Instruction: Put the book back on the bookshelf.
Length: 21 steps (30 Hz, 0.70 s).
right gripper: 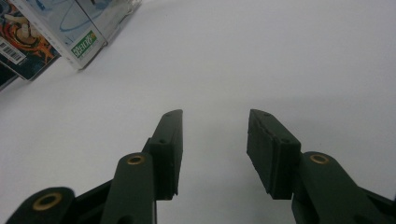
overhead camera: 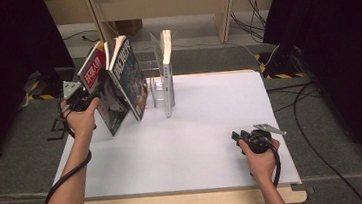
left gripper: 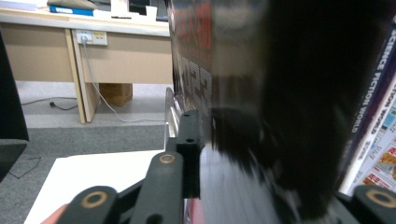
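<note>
The magazine is stood on the white table at its far left, long axis tilted, top leaning left, beside a 2nd mag. Dark glossy cover w/ red spine. It sits between the left gripper jaws; whether it's pressed can't be told. The right gripper is held wide, nothing in it.

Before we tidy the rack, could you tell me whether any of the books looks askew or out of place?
Yes. The two magazines at the left gripper lean steeply, tops tipped left, lower corners on the white table, outside the clear rack. The white book in the rack stands upright.
</note>
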Each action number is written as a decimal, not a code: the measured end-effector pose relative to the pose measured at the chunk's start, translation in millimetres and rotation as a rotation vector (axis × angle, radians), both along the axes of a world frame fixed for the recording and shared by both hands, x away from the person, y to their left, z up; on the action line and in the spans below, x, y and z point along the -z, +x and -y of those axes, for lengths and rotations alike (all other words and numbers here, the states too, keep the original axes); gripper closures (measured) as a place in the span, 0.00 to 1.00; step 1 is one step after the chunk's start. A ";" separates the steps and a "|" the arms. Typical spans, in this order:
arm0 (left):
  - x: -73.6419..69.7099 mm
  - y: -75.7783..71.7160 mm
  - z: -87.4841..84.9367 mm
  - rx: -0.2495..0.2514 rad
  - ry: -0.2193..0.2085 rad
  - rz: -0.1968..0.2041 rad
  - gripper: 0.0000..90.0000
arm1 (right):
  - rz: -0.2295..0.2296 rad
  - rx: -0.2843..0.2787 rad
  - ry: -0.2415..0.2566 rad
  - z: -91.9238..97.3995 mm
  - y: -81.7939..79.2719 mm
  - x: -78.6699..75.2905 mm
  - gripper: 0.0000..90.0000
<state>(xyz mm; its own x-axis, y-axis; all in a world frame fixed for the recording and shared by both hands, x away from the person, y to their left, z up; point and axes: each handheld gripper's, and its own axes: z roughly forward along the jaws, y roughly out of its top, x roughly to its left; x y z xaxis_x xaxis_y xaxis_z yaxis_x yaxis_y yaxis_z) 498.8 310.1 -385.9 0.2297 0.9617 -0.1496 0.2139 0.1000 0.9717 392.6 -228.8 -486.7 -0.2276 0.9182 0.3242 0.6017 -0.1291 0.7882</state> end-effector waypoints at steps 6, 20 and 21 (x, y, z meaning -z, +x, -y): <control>-0.3 2.0 -4.2 -0.008 -0.053 -0.011 0.76 | -0.009 -0.001 0.008 0.8 0.6 1.0 0.63; -1.5 -8.4 -3.7 -0.038 -0.112 -0.005 0.60 | -0.011 0.001 0.013 3.6 -0.1 0.5 0.63; -1.9 -9.3 -4.2 -0.045 -0.113 -0.004 0.60 | -0.012 0.000 0.014 3.6 -0.1 0.5 0.63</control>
